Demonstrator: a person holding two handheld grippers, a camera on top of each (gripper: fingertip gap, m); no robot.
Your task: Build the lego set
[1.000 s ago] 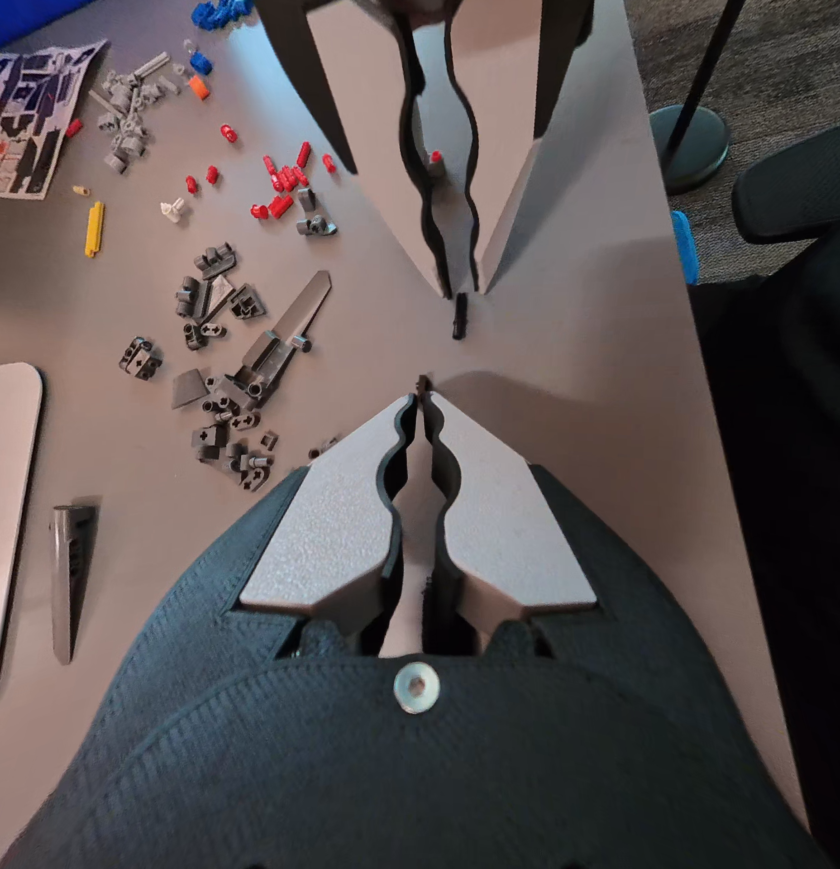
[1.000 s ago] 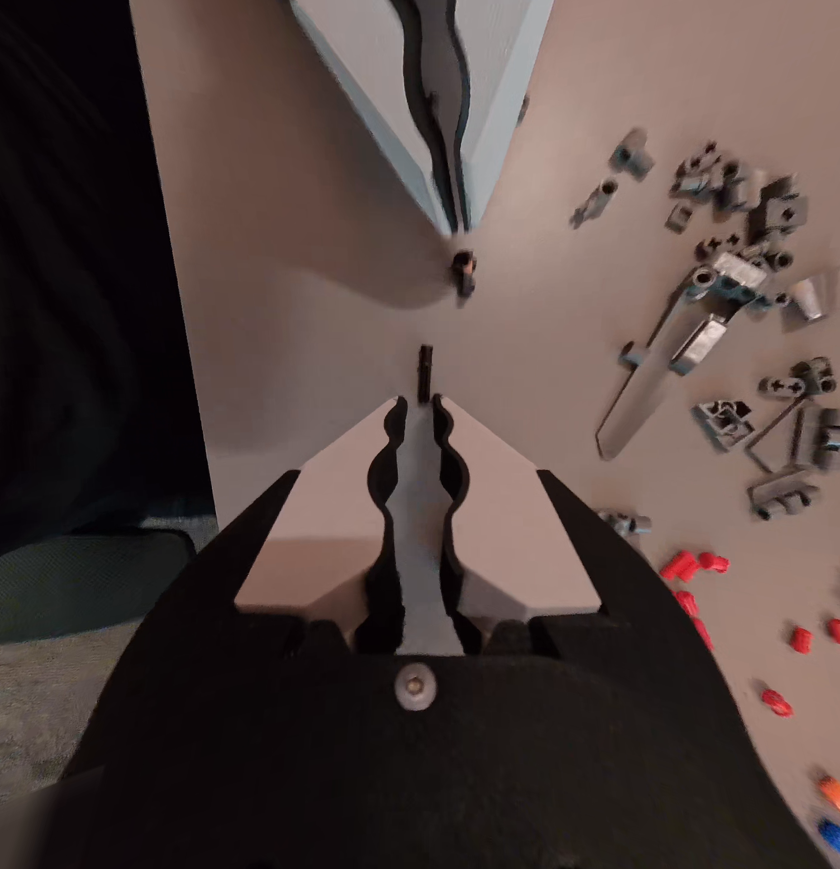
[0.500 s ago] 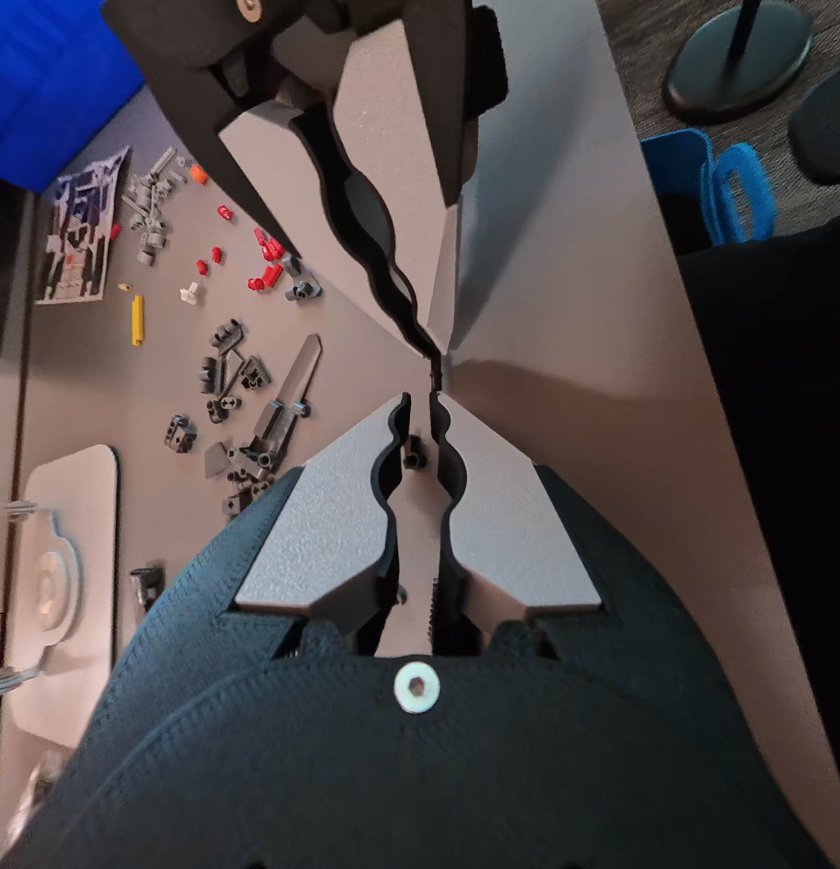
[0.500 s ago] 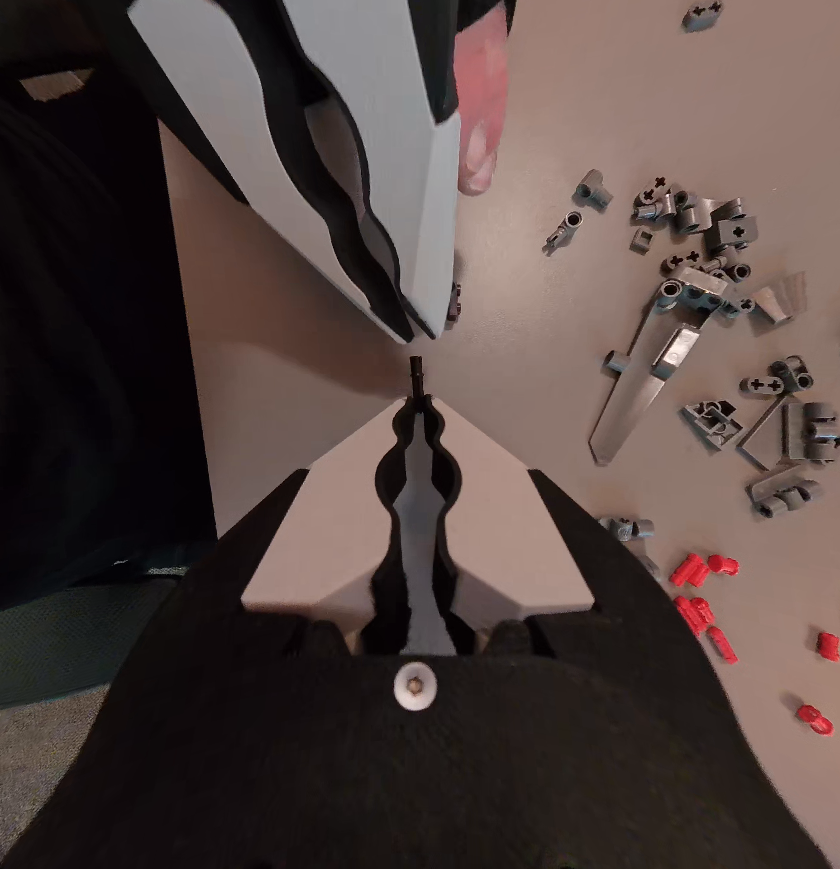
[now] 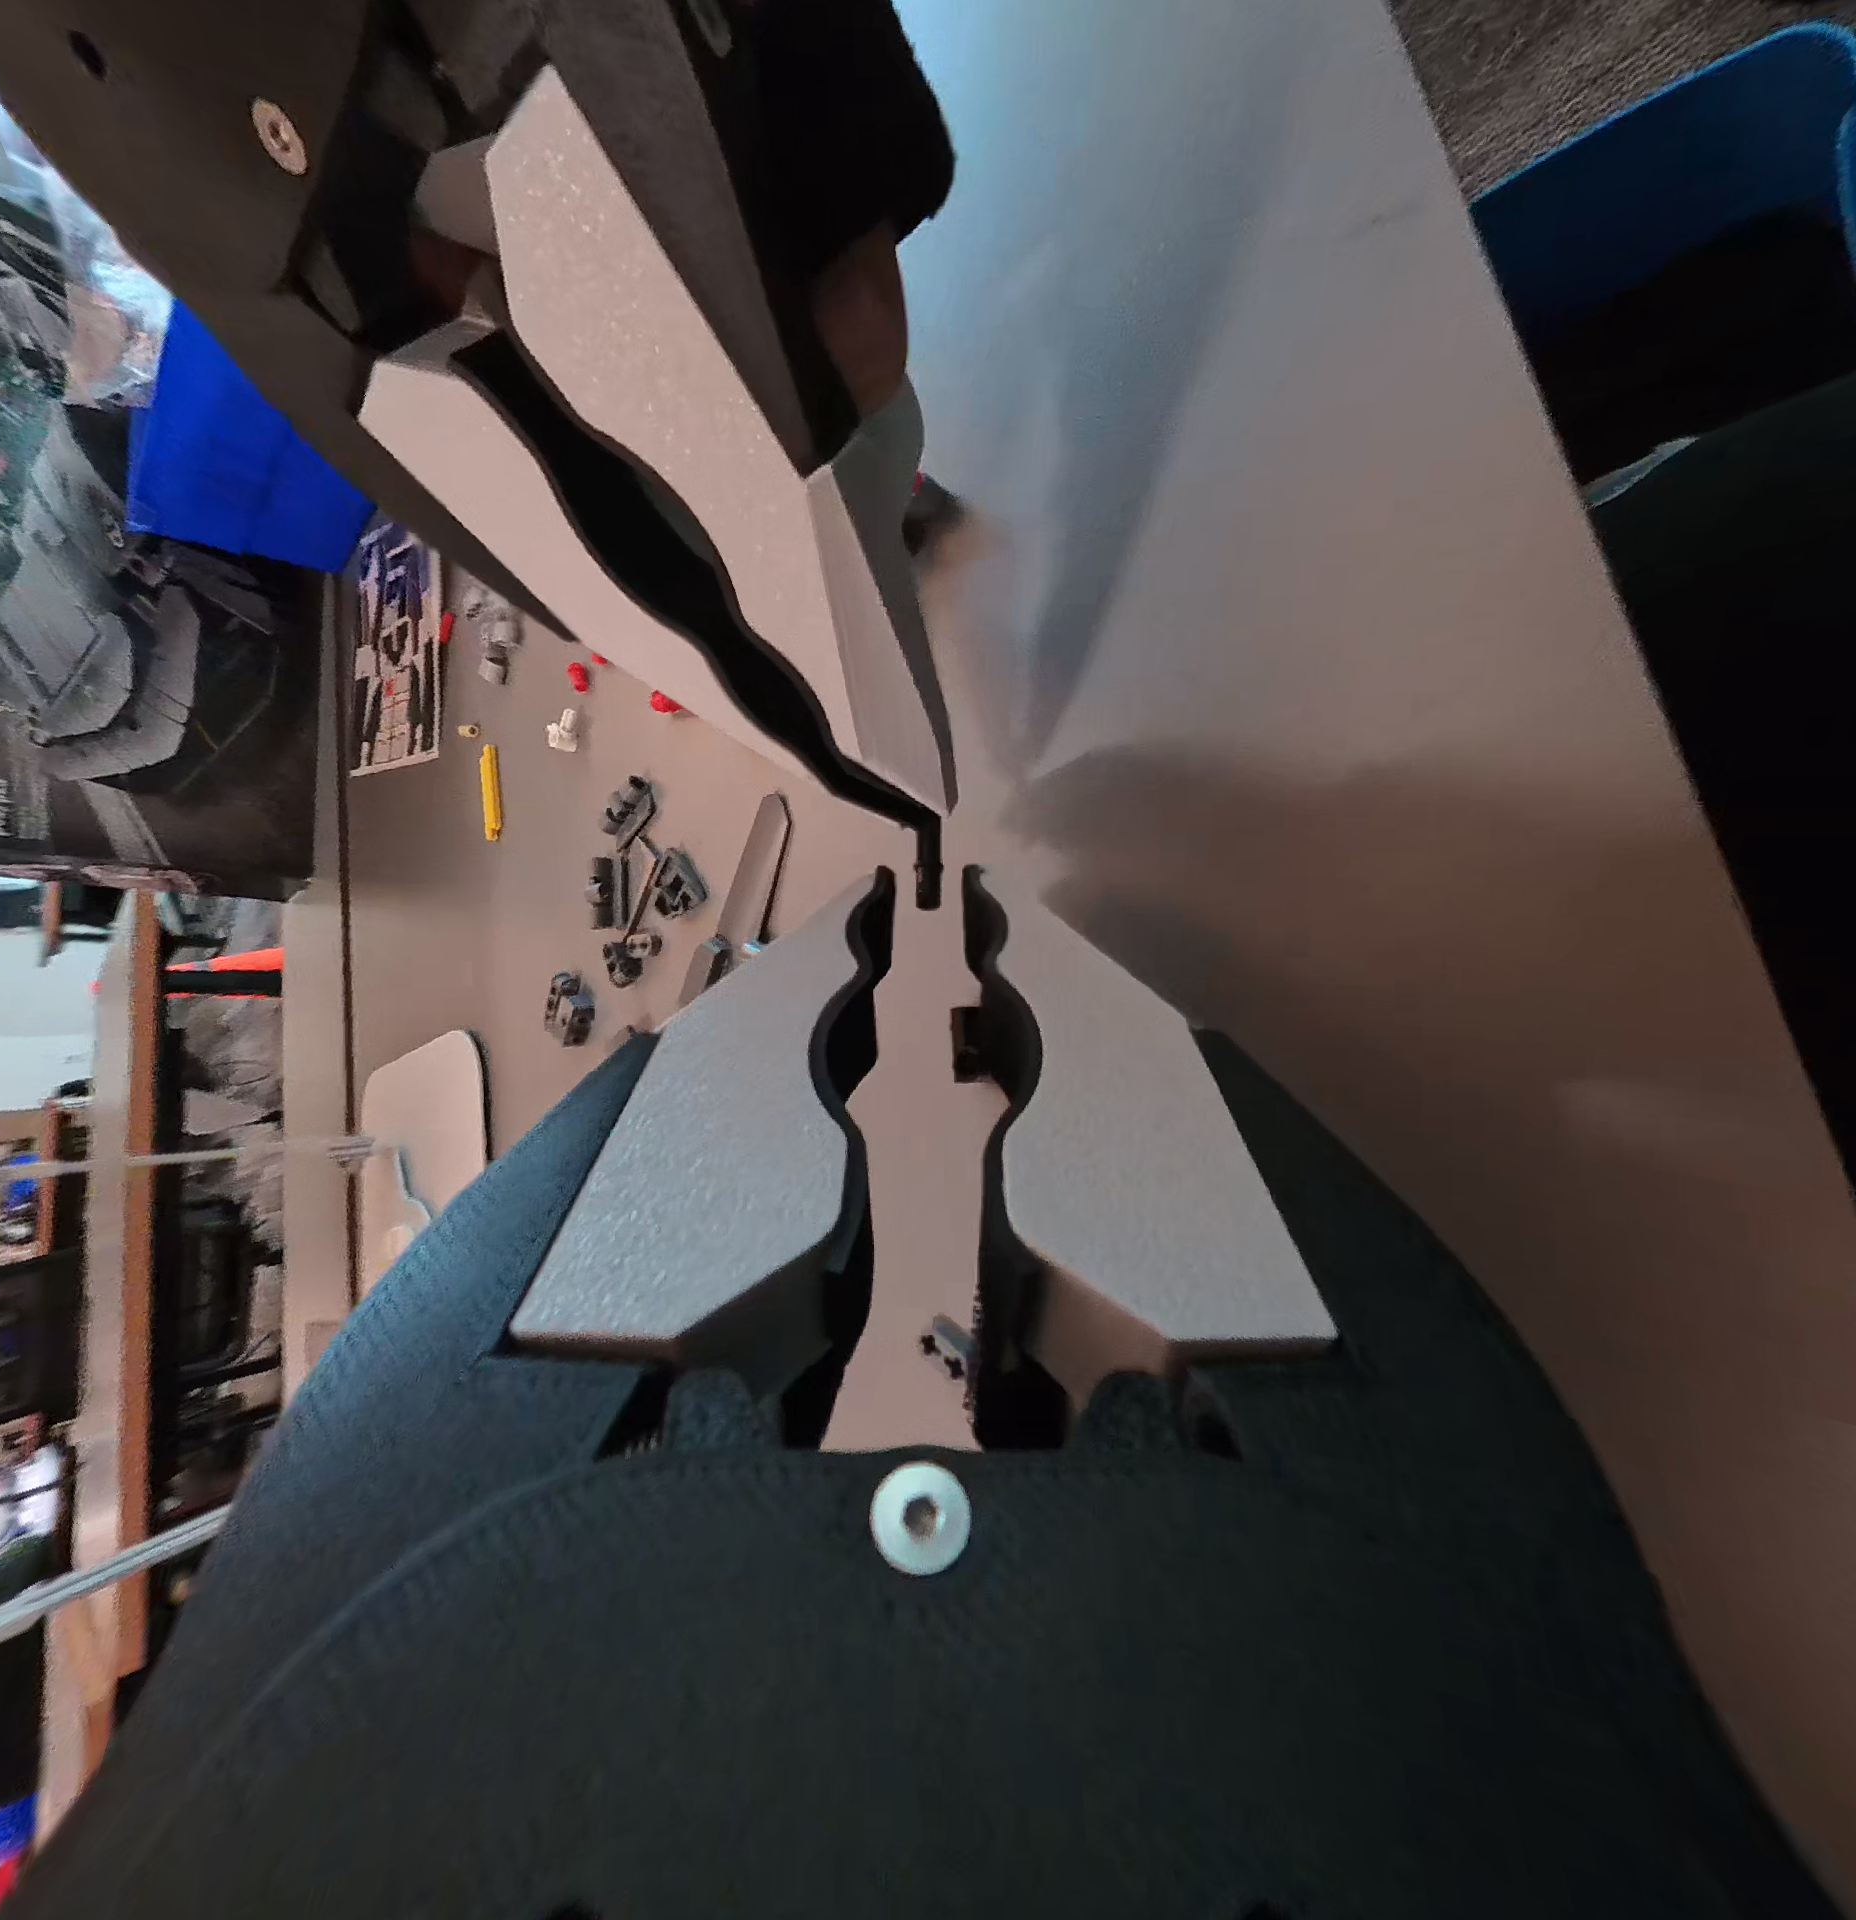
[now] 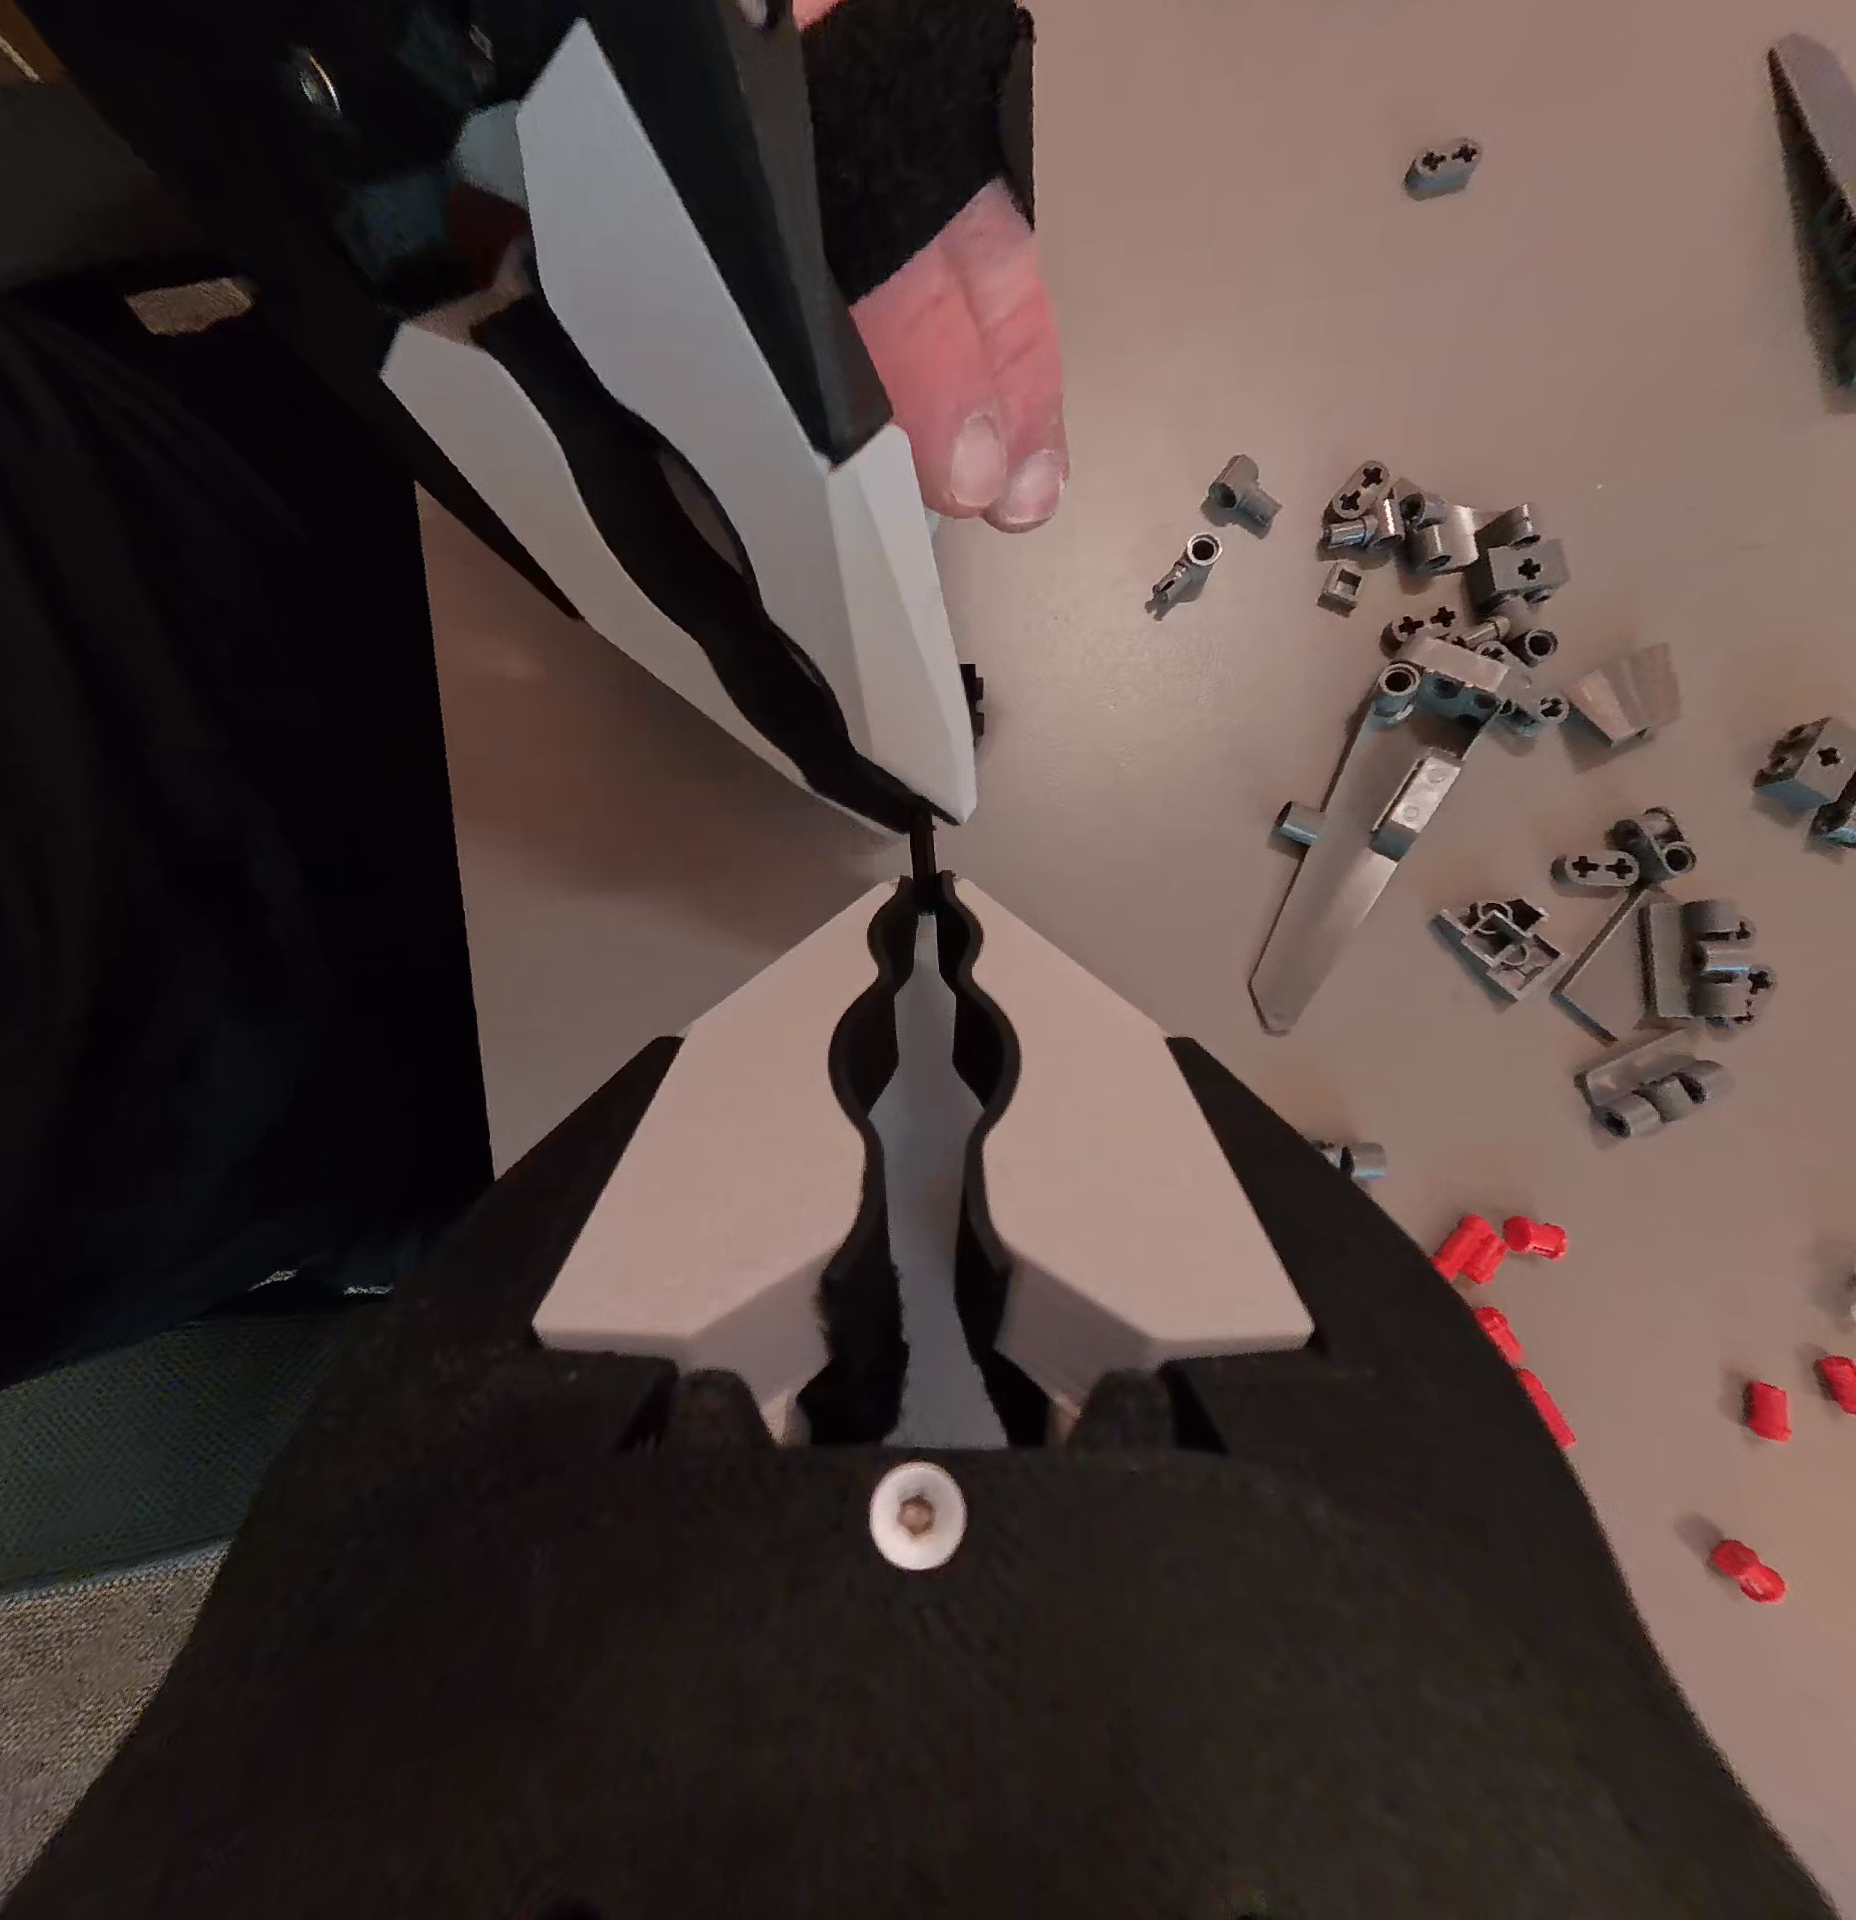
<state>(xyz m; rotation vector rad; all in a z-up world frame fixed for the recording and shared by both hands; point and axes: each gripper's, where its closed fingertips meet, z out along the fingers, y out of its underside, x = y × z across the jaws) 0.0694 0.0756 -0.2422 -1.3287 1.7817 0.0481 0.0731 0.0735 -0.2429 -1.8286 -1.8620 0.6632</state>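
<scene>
Right gripper (image 6: 926, 883) fingers pinch black pin (image 6: 922, 844); left gripper (image 5: 926, 883) fingers gape.

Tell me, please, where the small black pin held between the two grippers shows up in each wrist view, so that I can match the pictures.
Left wrist view: the black pin sits just above centre, sticking out of the right gripper, between the left gripper's parted fingertips.
Right wrist view: the black pin sits just above centre, pinched at the right gripper's tips.
Shared landmark: the long grey blade piece.
</scene>
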